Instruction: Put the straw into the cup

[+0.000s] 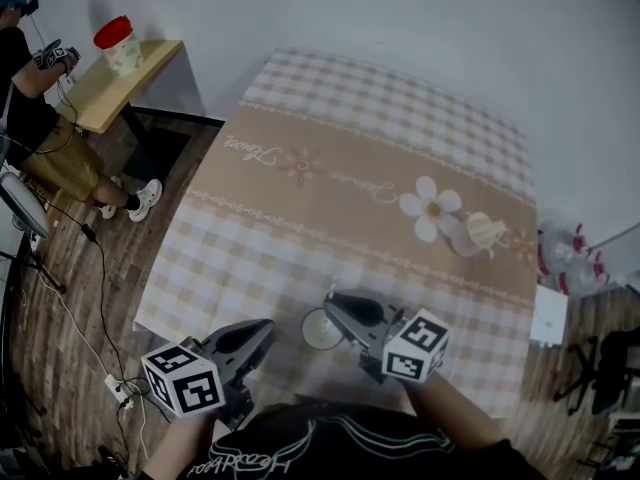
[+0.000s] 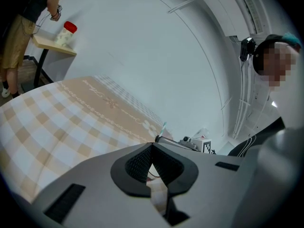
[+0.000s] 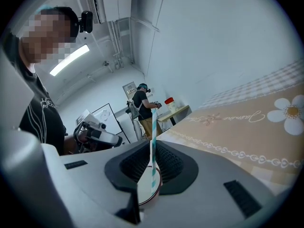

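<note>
While the straw is not yet let go, the entry reads: task in hand, insertion begun, release outstanding.

Item 1, straw: teal-and-white striped, upright, pinched between the nearly closed jaws of the right gripper. Its lower end hangs over the open mouth of item 2; whether the tip is already past the rim cannot be told.

Item 2, cup: pale, round, with a reddish rim in the right gripper view. It stands on the near part of the table, directly under the right gripper's jaws.

Item 3, left gripper: jaws closed tip to tip, with nothing seen between them, held near the cup on its left and apparently not touching it.

Remaining, by judgement: lower the straw fully, open the right jaws, withdraw.

Writing and marks:
- Tablecloth: beige check with a tan band carrying cursive script beside a white flower print. One word may read "Jasmine"; this is not certain.
- Marker cubes: black-and-white square codes, no letters.
- Red-lidded container on the side table: label too small to read.
- Print on the wearer's dark shirt: illegible.
</note>
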`<state>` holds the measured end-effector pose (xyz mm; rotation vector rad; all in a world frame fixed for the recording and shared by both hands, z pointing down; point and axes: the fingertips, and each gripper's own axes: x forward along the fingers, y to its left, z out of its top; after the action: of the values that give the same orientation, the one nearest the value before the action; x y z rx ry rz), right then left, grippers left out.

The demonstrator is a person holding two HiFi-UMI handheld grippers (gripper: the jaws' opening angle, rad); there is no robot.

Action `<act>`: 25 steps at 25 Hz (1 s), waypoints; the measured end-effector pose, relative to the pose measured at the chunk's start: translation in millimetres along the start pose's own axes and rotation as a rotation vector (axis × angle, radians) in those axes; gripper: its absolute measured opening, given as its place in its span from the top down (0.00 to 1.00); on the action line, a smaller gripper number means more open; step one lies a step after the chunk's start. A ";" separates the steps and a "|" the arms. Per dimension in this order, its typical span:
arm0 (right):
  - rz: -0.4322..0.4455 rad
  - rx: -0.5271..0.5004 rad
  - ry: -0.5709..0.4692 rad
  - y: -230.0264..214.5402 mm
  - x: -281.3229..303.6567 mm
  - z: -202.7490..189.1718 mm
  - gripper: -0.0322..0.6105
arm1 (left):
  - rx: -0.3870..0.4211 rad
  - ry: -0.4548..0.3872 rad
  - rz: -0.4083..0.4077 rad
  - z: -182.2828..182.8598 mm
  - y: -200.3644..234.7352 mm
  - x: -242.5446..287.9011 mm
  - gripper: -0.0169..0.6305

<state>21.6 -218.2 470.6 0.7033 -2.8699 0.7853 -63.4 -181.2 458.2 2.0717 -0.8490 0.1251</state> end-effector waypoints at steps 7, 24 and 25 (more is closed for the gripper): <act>-0.053 0.016 0.007 -10.7 -5.8 -0.7 0.66 | 0.025 -0.013 -0.030 4.3 -12.5 -1.3 0.98; -0.159 -0.010 -0.275 48.1 -106.2 85.0 0.79 | 0.133 -0.039 -0.125 7.9 -73.8 -38.1 0.98; -0.154 -0.022 -0.287 60.6 -110.0 88.7 0.83 | 0.140 -0.043 -0.136 7.3 -79.5 -43.6 0.98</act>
<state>95.7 -171.4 344.2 1.1018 -3.0154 0.6802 -49.7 -132.9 382.4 2.2641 -0.7404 0.0684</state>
